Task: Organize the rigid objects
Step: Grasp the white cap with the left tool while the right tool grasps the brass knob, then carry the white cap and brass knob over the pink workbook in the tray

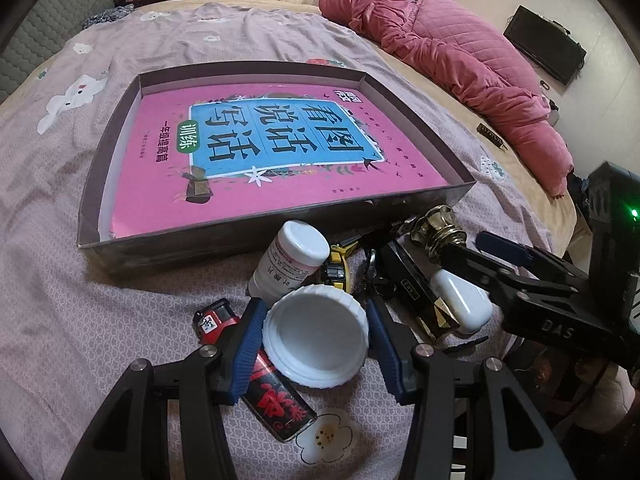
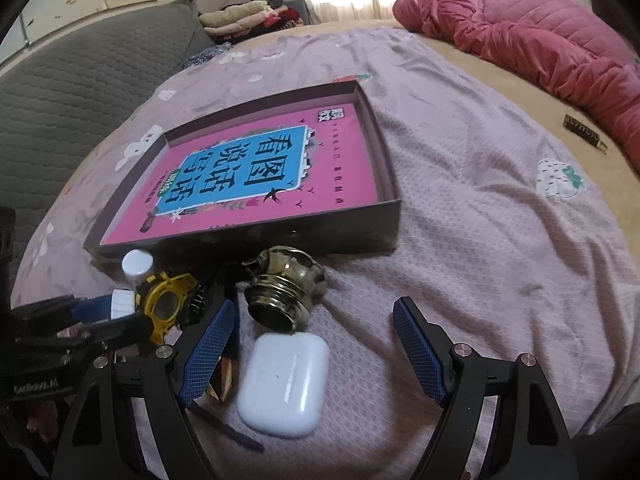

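Far left on the lilac bedsheet (image 1: 60,320): a shallow cardboard box (image 1: 92,184) with a pink book (image 1: 280,160) lying flat inside, filling most of the floor.

Just in front of the box's near wall, a heap of small hard things, none in the box yet. Leftmost, a red-and-black lighter (image 1: 276,400) lying on the sheet, partly under the left gripper (image 1: 314,304). Jaws set partway apart around an upturned white lid (image 1: 316,336): left pad (image 1: 248,344) up against the rim, right pad just beside it with a thin gap, so no clear clamping.

Behind the lid, a white pill bottle (image 1: 292,256) tipped on its side, cap toward the box. Next along, a yellow tape measure (image 1: 336,264), touching the bottle, then a black case (image 1: 408,280) with gold trim.

Further right, a brass knob (image 2: 284,292) on its side near the box's front wall, open end facing the camera. Touching it on the near side, a white earbud case (image 2: 284,384) lying flat.

Right gripper (image 2: 314,304) held with jaws spread wide, blue pads flanking the earbud case and the knob, touching neither, nothing gripped.

Far right, a pink quilt (image 2: 540,28) bunched along the bed's edge, well apart from the heap.
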A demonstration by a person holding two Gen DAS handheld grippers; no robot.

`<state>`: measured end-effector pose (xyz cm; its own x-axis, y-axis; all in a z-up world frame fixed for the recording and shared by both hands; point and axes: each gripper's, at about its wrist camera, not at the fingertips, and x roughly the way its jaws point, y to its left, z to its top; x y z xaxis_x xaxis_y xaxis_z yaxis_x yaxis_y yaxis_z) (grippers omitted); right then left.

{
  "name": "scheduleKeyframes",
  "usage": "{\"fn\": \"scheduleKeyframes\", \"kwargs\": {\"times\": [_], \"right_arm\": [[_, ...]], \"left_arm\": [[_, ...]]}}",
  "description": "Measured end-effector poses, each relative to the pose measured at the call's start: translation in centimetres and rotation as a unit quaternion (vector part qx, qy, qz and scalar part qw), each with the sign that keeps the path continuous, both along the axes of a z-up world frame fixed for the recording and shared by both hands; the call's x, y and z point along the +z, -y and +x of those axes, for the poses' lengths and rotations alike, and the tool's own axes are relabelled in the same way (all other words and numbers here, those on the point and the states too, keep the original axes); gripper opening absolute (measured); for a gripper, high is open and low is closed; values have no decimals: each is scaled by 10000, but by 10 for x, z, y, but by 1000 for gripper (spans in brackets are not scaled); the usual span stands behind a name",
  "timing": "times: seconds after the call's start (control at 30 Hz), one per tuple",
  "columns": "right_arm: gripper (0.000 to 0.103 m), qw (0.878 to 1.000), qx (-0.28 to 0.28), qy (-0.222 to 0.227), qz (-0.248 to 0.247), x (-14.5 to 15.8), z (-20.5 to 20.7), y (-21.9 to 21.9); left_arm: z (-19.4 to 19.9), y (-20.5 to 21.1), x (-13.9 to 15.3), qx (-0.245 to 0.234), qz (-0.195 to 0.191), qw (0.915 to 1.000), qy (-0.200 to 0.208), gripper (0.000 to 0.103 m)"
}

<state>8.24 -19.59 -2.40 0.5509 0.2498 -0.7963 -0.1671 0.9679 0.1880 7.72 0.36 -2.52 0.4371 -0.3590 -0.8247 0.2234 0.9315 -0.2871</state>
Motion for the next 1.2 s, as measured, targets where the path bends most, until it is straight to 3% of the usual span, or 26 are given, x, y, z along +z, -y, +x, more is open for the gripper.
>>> {"fn": "scheduleKeyframes", "kwargs": {"times": [0.2,0.27,0.53,0.83,1.2], "right_arm": [[81,9999,-1,-96,-34,-8,8,-8],[68,9999,6,-145,-73,-10,10,-9],[41,9998,51,-96,-165,-13,16,-8],[37,9999,133,-27,-13,-9,13,-1],[37,9985,375,402,3,12,-1,-4]], "left_arm": [[-4,6,1,-98,227,9996,113,52],[-4,7,1,-116,274,9995,145,52],[-4,7,0,-111,276,9994,183,52],[-4,5,1,-38,225,9995,211,51],[-8,-5,12,137,40,9992,366,51]]}}
